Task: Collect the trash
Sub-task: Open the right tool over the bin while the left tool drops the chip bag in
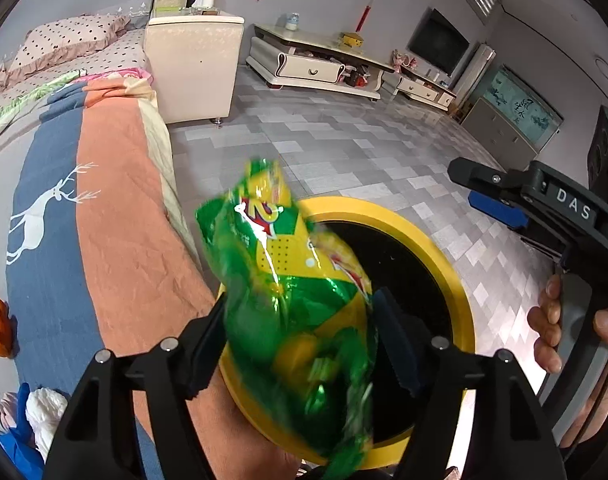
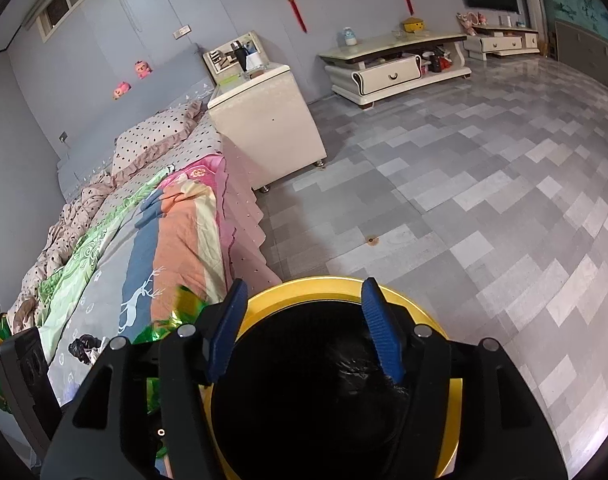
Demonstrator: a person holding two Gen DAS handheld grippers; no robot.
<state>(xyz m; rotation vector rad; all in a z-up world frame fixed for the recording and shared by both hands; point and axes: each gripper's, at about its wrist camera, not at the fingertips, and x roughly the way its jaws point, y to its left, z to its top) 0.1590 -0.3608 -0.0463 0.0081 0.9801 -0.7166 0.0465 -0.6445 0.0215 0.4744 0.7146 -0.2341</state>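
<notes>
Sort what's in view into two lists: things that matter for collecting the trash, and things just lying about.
For the job:
- green and yellow snack bag, between the left gripper fingers
- yellow-rimmed bin
- right gripper, empty over the bin

Lying about:
- deer-print blanket
- dotted pillow
- white nightstand
- TV stand

One green-and-yellow snack bag [image 1: 295, 300] sat between the left tongs [image 1: 304, 344]; one yellow-rimmed bin [image 2: 456, 400] lay below the right tongs [image 2: 304, 328]. Two pink plush toys [image 2: 141, 69] stood far beyond.
</notes>
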